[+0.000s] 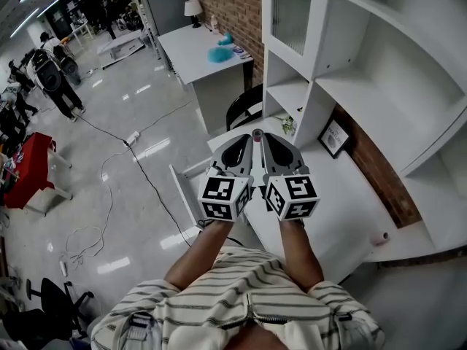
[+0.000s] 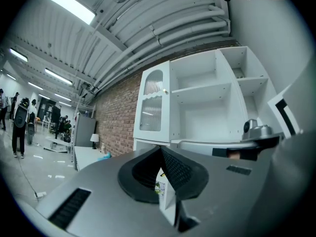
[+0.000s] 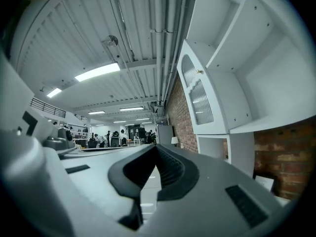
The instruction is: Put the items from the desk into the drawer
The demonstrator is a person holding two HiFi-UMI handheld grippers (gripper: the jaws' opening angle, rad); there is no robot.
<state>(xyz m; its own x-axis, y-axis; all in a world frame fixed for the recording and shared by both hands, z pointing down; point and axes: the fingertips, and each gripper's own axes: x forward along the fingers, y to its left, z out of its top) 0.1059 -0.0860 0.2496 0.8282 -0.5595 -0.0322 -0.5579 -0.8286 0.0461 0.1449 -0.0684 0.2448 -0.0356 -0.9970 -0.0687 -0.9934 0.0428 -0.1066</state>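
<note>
In the head view both grippers are held side by side, high over the white desk (image 1: pixel 349 195), pointing away from me. My left gripper (image 1: pixel 246 138) and right gripper (image 1: pixel 264 138) each have their jaws closed tip to tip, and neither holds anything. The left gripper view shows the pads of my left gripper (image 2: pixel 161 150) meeting, and the right gripper view shows the same for my right gripper (image 3: pixel 157 148). On the desk stand a small framed picture (image 1: pixel 334 137) and a little green plant (image 1: pixel 288 125). A small pink item (image 1: pixel 379 238) lies near the desk's near right corner. The open white drawer (image 1: pixel 188 175) sticks out at the desk's left.
A tall white shelf unit (image 1: pixel 379 57) with a glass-door cabinet (image 2: pixel 152 107) rises behind the desk against a brick wall. A black chair (image 1: pixel 244 108) stands beyond the desk. Farther off are another white desk with a lamp (image 1: pixel 193 7), floor cables (image 1: pixel 139 173) and standing people (image 1: pixel 58 79).
</note>
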